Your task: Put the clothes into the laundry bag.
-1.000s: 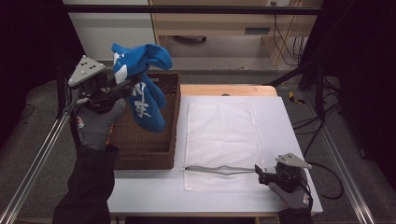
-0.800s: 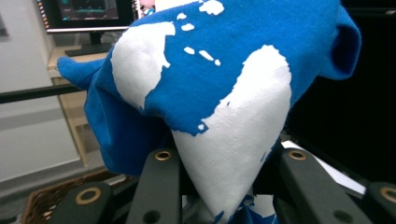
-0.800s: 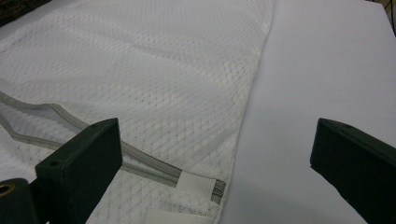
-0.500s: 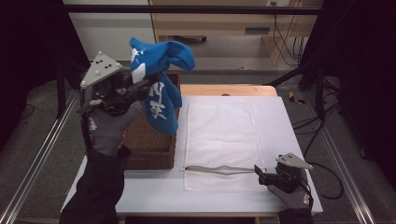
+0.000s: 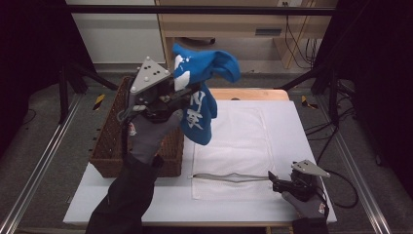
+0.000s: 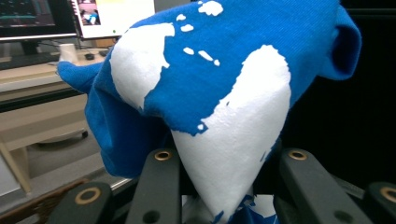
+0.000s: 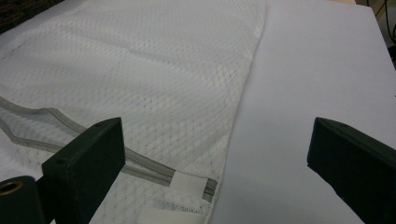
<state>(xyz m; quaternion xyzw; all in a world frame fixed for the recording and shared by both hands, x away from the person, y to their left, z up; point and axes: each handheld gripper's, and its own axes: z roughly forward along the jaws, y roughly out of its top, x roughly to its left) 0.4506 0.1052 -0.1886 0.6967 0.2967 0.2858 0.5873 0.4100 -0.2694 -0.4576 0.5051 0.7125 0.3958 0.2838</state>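
Observation:
A blue garment (image 5: 203,92) with white print hangs in the air over the right edge of the wicker basket (image 5: 108,146). My left gripper (image 5: 187,96) is shut on it. In the left gripper view the bunched cloth (image 6: 224,70) sits pinched between the two black jaws of that gripper (image 6: 224,191). A white mesh laundry bag (image 5: 234,141) lies flat on the white table (image 5: 292,126), its grey zipper (image 5: 229,177) along the near edge. My right gripper (image 5: 278,183) rests open at the bag's near right corner (image 7: 187,186), jaws wide apart with nothing gripped.
The brown basket stands on the table's left side. A wooden board (image 5: 253,93) lies beyond the table's far edge. Metal rails (image 5: 34,170) run along both sides, and cables (image 5: 336,146) trail at the right. In the left gripper view, monitors (image 6: 70,18) stand on a desk.
My left gripper has carried the blue garment to the right, from over the basket to its right edge beside the mesh bag. The right gripper has stayed still.

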